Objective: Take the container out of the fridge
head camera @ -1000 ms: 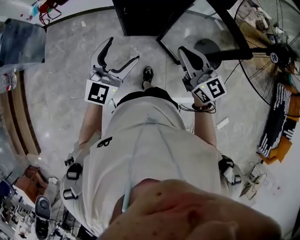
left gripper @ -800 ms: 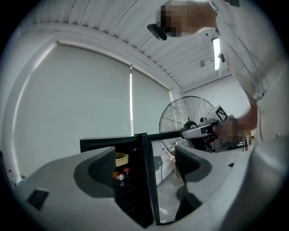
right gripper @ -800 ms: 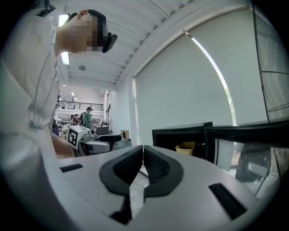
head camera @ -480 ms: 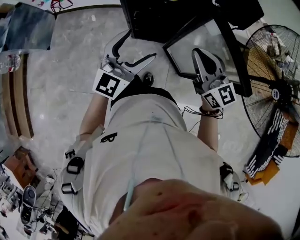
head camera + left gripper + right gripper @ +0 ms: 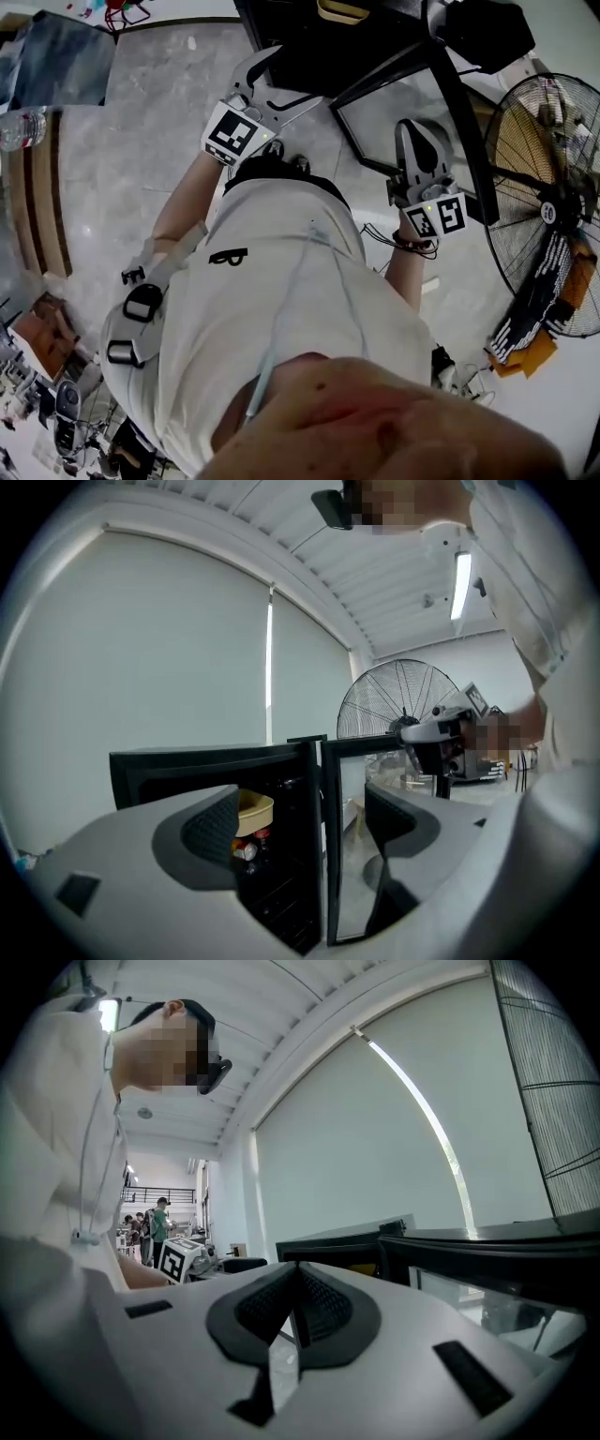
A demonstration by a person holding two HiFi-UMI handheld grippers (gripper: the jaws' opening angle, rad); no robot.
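Note:
A low black fridge (image 5: 309, 42) stands in front of me with its glass door (image 5: 398, 98) swung open to the right. Inside, on an upper shelf, sits a tan container (image 5: 253, 810), also seen as the tan container (image 5: 342, 10) at the top edge of the head view. My left gripper (image 5: 286, 80) is open and empty, held just before the fridge's opening; in its own view the left gripper (image 5: 305, 822) frames the container and the door edge. My right gripper (image 5: 418, 129) is shut on nothing, beside the open door; the right gripper (image 5: 295, 1305) shows its pads pressed together.
A large standing fan (image 5: 548, 202) is close on the right, its base behind the door. Small cans (image 5: 246, 849) sit under the container in the fridge. A wooden bench (image 5: 37, 187) runs along the left. People and equipment stand far off in the room (image 5: 155, 1227).
I have stepped nearer the fridge. Both grippers moved forward, the left one up to the fridge's opening, the right one alongside the door. The jaws have kept their states.

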